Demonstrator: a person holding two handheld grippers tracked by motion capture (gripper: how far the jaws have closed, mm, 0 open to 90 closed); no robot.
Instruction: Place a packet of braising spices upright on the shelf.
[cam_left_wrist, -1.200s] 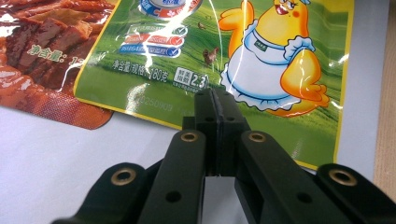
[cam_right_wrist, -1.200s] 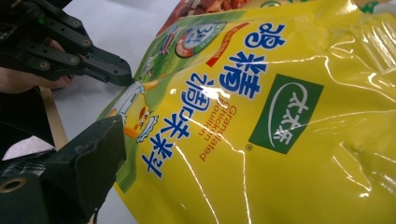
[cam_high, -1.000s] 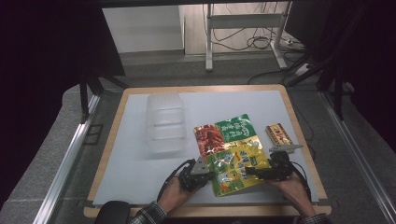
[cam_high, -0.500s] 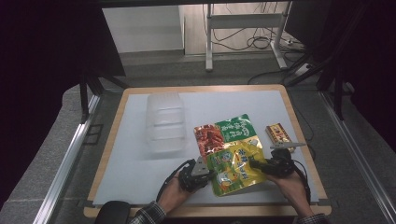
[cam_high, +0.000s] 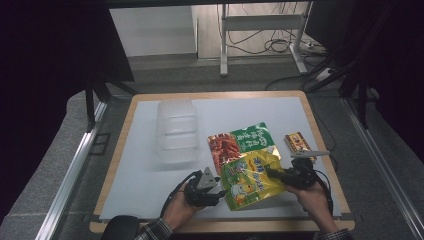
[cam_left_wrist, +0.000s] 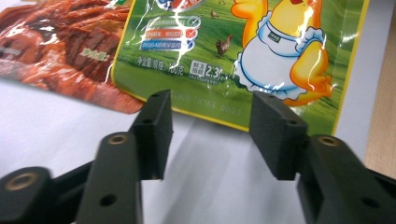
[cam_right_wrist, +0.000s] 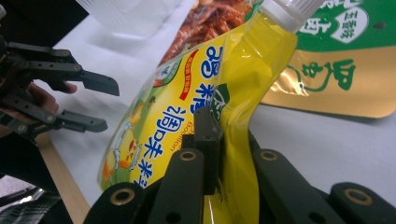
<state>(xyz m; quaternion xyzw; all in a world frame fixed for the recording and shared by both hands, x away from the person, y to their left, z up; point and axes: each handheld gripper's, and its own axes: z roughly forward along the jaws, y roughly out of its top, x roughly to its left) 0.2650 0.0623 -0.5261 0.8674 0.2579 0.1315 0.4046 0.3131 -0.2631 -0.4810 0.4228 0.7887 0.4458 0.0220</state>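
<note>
Lifting one edge of the yellow pouch (cam_high: 250, 176) off the bench (cam_high: 150, 185), the right gripper (cam_high: 274, 173) is now clenched on it; the left gripper (cam_high: 218, 188) waits released, just beside.

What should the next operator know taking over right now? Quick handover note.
Right gripper: shut on the yellow pouch, gripping its right edge and lifting that side off the table.
Left gripper: open, level with the pouch's lower left edge, touching nothing.
Pouch lies partly over the red-green pouch. Clear container sits to the left, small snack pack at the right.
Done: the right gripper has hold of the pouch.
Left: probably close the left fingers on the near edge, then move the pouch; the container looks the likely place for it, though that's unsure.
</note>
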